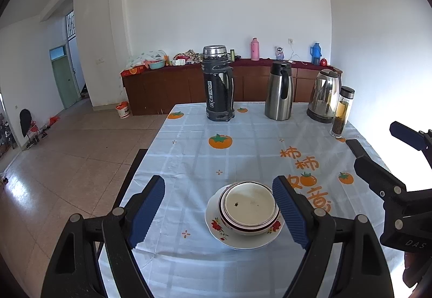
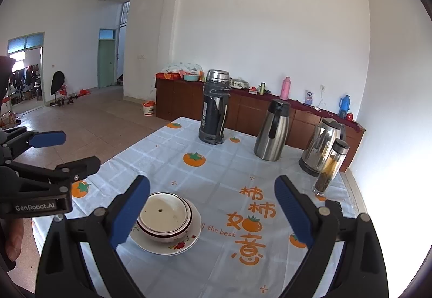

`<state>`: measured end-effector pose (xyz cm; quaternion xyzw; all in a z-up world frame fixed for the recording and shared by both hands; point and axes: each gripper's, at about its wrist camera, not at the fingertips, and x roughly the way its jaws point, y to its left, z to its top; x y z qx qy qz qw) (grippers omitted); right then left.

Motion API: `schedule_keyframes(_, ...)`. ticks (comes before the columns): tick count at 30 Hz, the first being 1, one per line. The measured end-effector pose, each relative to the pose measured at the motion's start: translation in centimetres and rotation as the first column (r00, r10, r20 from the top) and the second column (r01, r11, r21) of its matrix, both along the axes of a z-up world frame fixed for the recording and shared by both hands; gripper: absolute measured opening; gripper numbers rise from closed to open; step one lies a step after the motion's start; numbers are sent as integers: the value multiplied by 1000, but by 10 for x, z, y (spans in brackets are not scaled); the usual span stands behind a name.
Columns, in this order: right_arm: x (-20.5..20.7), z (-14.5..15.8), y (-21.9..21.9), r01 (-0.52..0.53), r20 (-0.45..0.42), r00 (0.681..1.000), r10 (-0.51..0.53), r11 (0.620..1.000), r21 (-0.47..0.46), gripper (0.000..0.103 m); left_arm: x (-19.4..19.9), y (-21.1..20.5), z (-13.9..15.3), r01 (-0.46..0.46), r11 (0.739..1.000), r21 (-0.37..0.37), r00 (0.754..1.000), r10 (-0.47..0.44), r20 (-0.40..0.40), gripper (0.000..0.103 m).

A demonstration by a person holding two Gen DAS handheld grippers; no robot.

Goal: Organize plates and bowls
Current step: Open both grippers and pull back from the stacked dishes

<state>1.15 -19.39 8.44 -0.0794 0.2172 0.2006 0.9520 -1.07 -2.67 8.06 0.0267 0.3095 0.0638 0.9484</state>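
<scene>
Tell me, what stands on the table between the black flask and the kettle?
The steel jug stands between the black flask and the kettle, apart from both. The left wrist view shows it best.

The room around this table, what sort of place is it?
Most likely a home dining room or kitchen: a table under a persimmon-print tablecloth holds a steel kettle and a carafe, and a long wooden sideboard along the wall carries thermos flasks.
</scene>
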Motion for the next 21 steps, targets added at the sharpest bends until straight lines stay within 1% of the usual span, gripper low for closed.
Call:
schedule_keyframes(11, 5, -2, -3, 22, 0, 1000, -22, 1000, 4, 95, 11, -1, -1, 18, 1000, -7, 1000, -18, -8, 84)
schedule_keyframes(21, 7, -4, -7, 32, -3, 999, -32, 999, 6, 95, 13, -4, 0, 42, 999, -10, 999, -42, -23, 84)
